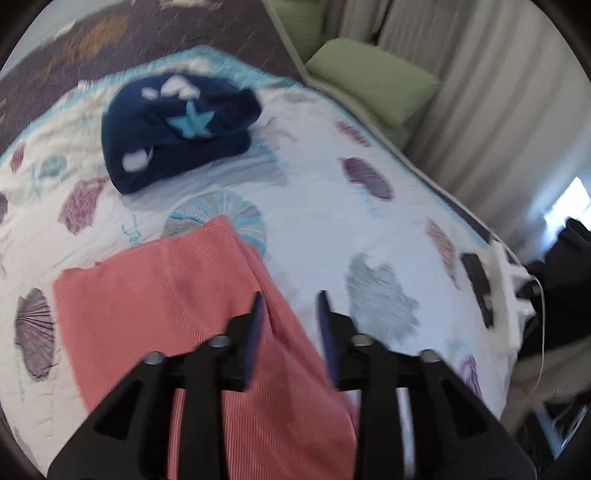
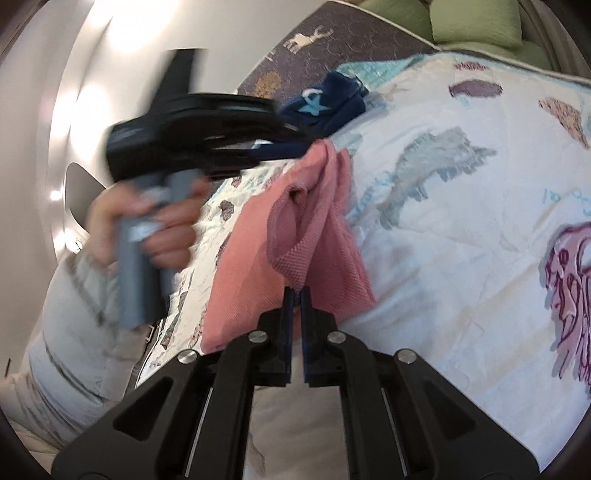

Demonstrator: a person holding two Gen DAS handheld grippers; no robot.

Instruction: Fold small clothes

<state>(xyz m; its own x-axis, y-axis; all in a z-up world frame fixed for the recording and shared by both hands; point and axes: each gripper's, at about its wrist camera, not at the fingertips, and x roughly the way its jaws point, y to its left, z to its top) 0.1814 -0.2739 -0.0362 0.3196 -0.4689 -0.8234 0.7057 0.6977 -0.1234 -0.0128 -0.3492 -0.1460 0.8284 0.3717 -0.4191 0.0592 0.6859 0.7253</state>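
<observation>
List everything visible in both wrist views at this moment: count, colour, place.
pink garment: one, salmon pink, on the quilt, near edge
navy garment: one, dark blue with light blue star, bunched farther back on the quilt
quilt: one, white with shell prints, covering the bed
brown blanket: one, brown patterned, beyond the quilt
pillows: two or more, green, at the bed's far side
curtain: pale grey, behind the pillows
left gripper: black, jaws open over the pink garment
right gripper: black, shut on the pink garment's edge
hand: one, holding the left gripper's handle

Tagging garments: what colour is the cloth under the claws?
Coral pink cloth, finely ribbed; clearest in the left wrist view.
</observation>
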